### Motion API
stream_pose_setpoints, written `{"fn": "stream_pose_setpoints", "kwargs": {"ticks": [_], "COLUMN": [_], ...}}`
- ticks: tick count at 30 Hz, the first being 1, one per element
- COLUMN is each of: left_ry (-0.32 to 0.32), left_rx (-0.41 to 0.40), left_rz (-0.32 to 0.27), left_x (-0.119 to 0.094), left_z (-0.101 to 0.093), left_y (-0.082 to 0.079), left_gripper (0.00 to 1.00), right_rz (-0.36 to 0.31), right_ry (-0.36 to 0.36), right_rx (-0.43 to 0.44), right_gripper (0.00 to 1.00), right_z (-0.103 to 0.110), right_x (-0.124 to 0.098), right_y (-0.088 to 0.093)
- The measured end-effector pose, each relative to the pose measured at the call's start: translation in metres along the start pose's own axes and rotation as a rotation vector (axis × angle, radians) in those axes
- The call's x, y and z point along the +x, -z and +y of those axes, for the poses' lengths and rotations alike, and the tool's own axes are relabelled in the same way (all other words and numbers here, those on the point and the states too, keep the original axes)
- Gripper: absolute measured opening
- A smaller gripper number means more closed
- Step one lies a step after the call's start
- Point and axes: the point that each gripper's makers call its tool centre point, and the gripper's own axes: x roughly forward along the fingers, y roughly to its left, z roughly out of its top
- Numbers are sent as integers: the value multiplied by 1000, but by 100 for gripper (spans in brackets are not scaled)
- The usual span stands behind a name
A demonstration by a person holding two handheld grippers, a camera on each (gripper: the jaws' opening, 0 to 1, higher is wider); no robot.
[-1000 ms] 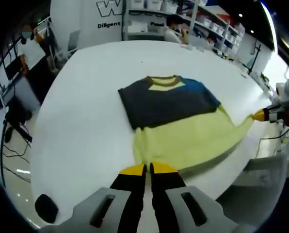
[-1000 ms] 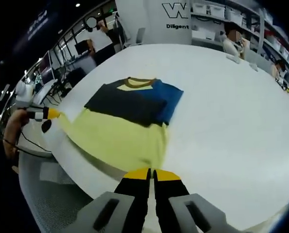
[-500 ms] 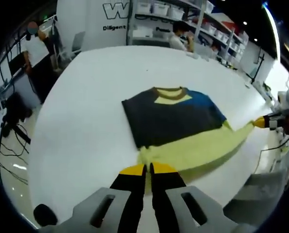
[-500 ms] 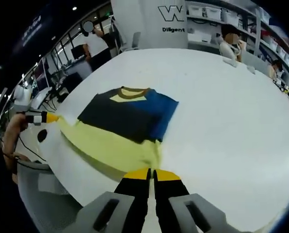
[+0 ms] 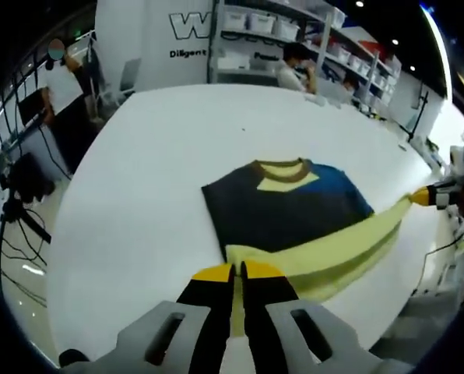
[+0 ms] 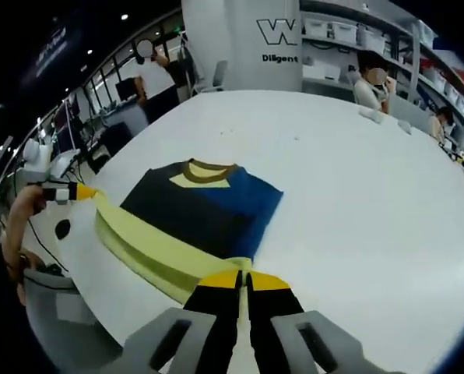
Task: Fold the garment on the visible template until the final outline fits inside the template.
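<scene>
While both grippers, left and right, stay clamped on the garment's yellow hem at the table's near edge, the fold wants both corners carried level toward the collar, hem taut. No template outline can be made out on the white top, and the jaws hide the pinched cloth.
</scene>
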Motion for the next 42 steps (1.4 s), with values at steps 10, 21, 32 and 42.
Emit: {"fn": "stream_pose_setpoints", "kwargs": {"ticks": [10, 21, 32, 42], "left_ry": [1, -4, -61, -43], "left_rx": [-25, -31, -29, -62], "left_rz": [-48, -104, -139, -188], "left_x": [14, 34, 62, 88], "left_z": [8, 16, 31, 31], "left_y": [-22, -43, -58, -71], "left_gripper": [3, 3, 3, 3], "right_rz": [-33, -61, -67, -48], "right_ry": [-1, 8, 16, 60], "right_rx": [4, -4, -20, -30], "right_gripper": [0, 0, 0, 0], "right_z": [-7, -15, -22, -37], "right_x": [15, 31, 57, 83], "right_y": [-24, -45, -64, -69]}}
